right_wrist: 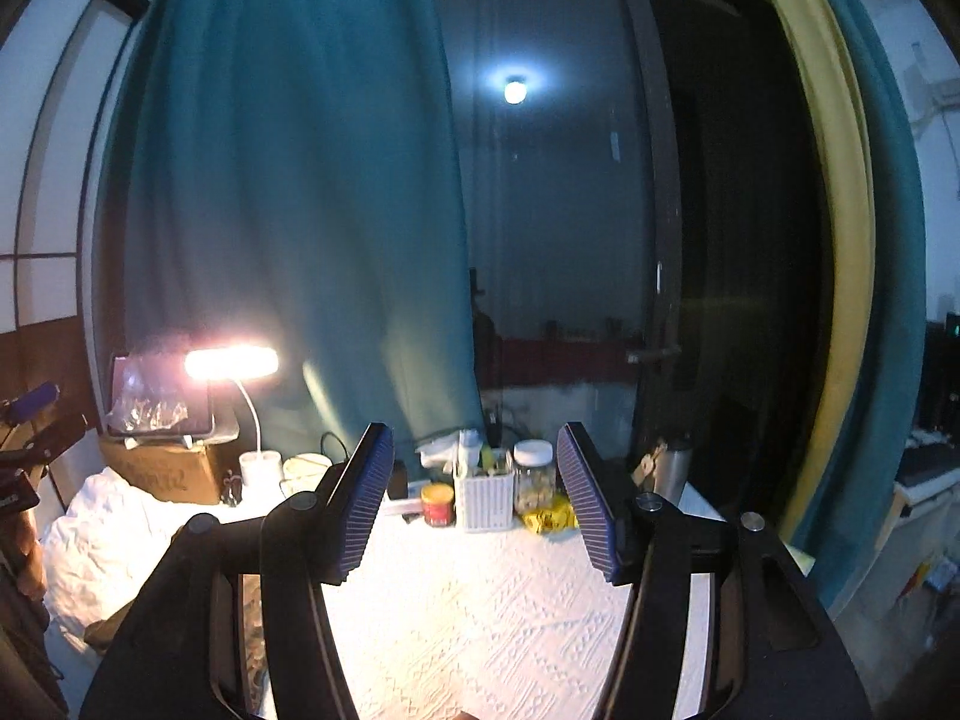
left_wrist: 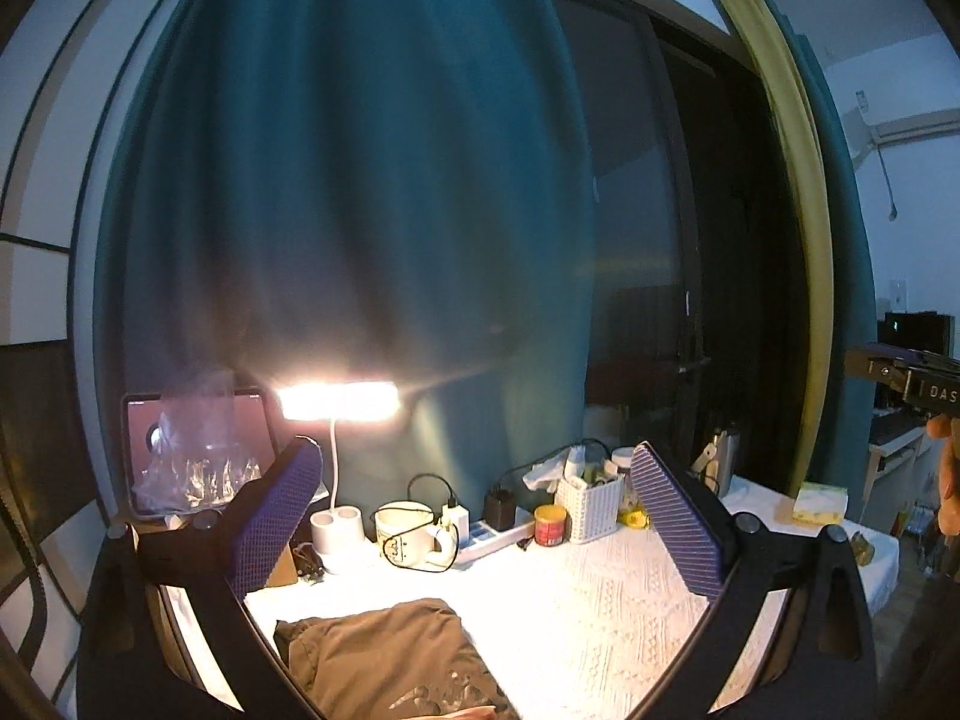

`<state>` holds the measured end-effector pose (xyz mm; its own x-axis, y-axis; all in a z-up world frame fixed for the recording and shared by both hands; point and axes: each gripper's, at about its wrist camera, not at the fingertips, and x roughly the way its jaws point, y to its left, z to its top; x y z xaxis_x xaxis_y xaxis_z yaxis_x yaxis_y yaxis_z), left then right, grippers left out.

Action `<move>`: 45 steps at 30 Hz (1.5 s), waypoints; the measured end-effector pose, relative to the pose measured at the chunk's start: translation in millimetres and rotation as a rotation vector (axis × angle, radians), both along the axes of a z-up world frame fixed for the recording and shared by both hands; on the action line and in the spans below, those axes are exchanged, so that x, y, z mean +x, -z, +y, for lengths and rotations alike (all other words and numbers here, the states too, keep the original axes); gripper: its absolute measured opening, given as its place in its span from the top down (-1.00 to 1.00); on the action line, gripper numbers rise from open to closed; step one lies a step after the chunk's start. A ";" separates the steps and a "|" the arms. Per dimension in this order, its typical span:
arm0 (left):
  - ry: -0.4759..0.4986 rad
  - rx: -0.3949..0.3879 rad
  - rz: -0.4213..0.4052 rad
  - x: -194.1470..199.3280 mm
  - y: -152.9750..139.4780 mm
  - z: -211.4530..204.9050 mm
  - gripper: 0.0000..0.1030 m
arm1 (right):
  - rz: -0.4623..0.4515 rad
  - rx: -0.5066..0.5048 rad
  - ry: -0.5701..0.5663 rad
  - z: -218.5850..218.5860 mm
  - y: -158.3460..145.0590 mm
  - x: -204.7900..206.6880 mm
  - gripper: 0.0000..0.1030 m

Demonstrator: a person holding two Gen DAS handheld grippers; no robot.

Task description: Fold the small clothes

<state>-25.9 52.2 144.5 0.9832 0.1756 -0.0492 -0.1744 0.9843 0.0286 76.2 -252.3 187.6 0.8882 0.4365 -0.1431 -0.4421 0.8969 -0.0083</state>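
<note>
We observe both tools raised above the table, pointing toward the curtain and window rather than down at the work.

**Left tool.** The left tool stands wide open; its two purple-padded fingers are spread well apart and nothing lies between them. In the right wrist view, part of this tool appears at the left edge of the frame.

**Right tool.** The right tool is likewise wide open and holds nothing. In the left wrist view, part of it appears at the right edge of the frame, with the person's hand beneath it.

**Task item.** A brown garment lies on the white textured tablecloth at the bottom centre of the left wrist view, below and between the left tool's fingers. Its visible far portion shows a fairly straight edge and a compact outline, with some wrinkling and a pale print near the bottom of the frame. The near portion runs out of the frame, so we cannot tell its full shape. In the right wrist view only a sliver of brown cloth shows at lower left, behind the tool's frame.

**Progress assessment.** We judge that the scene fits two stages: a garment laid out awaiting folds, or a garment already folded and released. The pictures do not settle which. No other small clothes are identifiable; a crumpled white mass at the left of the right wrist view may be cloth or bedding.

**Surroundings.** A lit desk lamp, a mug and a white basket stand along the table's far edge, well apart from the garment.
</note>
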 end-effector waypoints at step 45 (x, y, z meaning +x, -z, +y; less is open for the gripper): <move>-0.086 -0.105 0.061 2.7 23.4 30.5 -0.98 | 0.055 -0.021 -0.036 23.6 21.9 14.7 -0.17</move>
